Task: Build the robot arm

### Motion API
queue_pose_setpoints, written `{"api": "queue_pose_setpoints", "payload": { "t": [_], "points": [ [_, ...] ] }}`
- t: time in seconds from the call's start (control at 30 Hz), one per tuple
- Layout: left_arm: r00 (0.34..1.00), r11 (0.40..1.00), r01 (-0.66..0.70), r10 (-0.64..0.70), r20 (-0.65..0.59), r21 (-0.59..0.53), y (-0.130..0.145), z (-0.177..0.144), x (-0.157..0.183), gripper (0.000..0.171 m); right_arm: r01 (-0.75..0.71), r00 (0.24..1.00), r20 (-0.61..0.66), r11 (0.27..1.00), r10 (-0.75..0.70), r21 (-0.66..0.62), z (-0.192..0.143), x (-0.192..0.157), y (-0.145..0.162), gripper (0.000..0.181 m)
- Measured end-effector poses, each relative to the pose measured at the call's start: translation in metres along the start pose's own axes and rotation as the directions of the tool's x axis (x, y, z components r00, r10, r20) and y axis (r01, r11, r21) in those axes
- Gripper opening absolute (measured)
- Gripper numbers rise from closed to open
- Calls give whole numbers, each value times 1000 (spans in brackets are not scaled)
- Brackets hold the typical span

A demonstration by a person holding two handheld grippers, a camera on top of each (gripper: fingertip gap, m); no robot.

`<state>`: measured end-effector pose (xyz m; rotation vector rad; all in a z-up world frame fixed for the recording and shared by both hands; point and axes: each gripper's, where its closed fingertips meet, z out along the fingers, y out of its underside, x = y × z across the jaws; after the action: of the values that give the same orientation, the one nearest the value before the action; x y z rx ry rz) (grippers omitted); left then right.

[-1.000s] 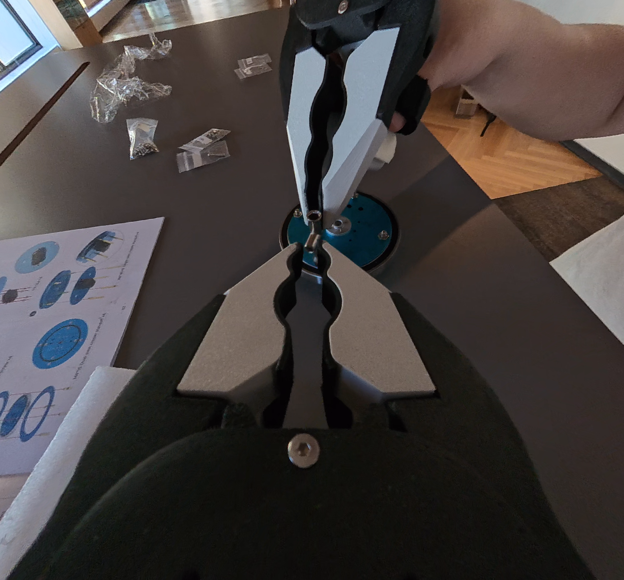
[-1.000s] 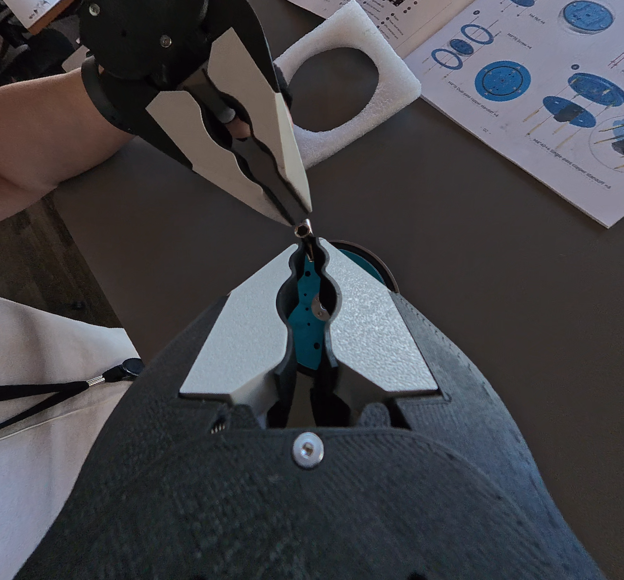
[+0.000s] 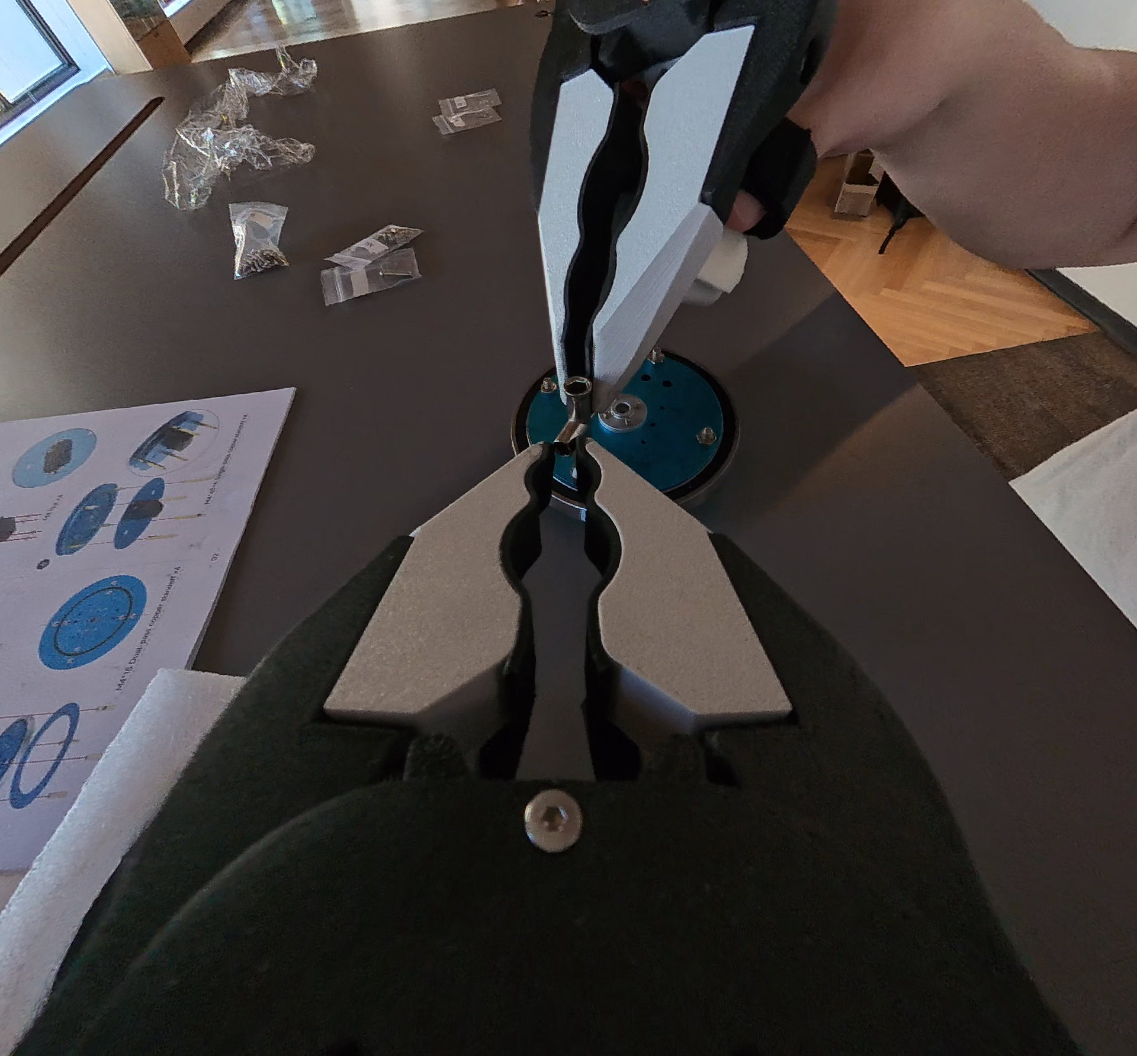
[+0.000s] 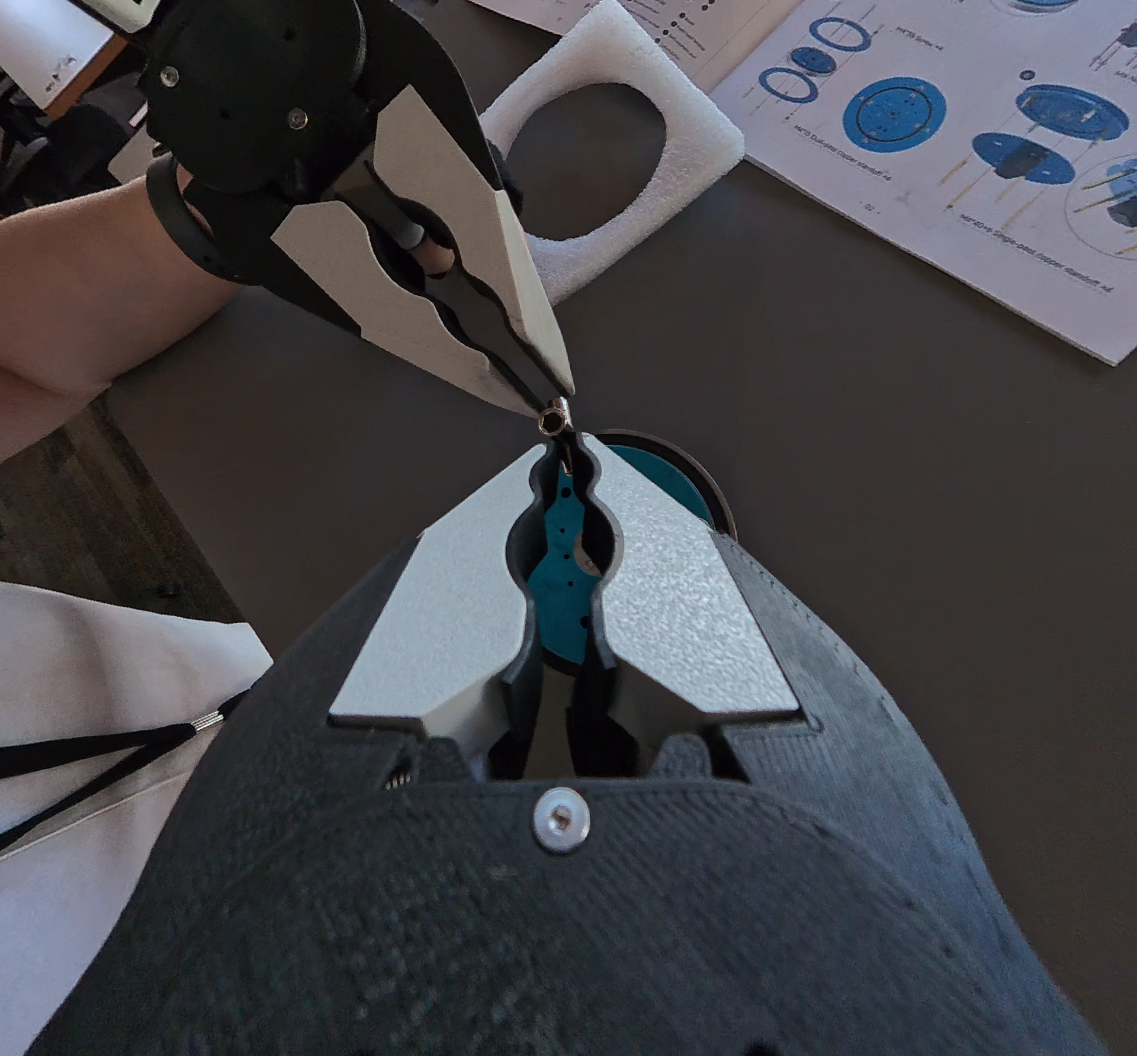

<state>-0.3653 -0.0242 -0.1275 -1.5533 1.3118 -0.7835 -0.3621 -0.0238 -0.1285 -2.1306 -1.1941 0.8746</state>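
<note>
Both grippers, left [image 3: 565, 449] and right [image 3: 581, 390], pinch one small metal socket tool [image 3: 572, 411] (above the blue disc [image 3: 670, 448]).

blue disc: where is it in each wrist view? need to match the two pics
Left wrist view: blue disc sits at centre, just past the left gripper tips, mostly uncovered, on the dark table.
Right wrist view: blue disc at centre, mostly hidden under the right gripper; seen through the finger gap, with an edge showing to the right.
Shared landmark: the small metal socket tool pinched between both grippers' tips, over the disc.
</note>
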Motion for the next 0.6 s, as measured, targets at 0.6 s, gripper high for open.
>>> {"api": "queue_pose_setpoints", "payload": {
  "t": [0.6],
  "points": [
    [997,997,64,-63,-40,36,-2,2,-1,8,-12,1000,-9,1000,12,20,2,0,-2,4]
  ]
}}
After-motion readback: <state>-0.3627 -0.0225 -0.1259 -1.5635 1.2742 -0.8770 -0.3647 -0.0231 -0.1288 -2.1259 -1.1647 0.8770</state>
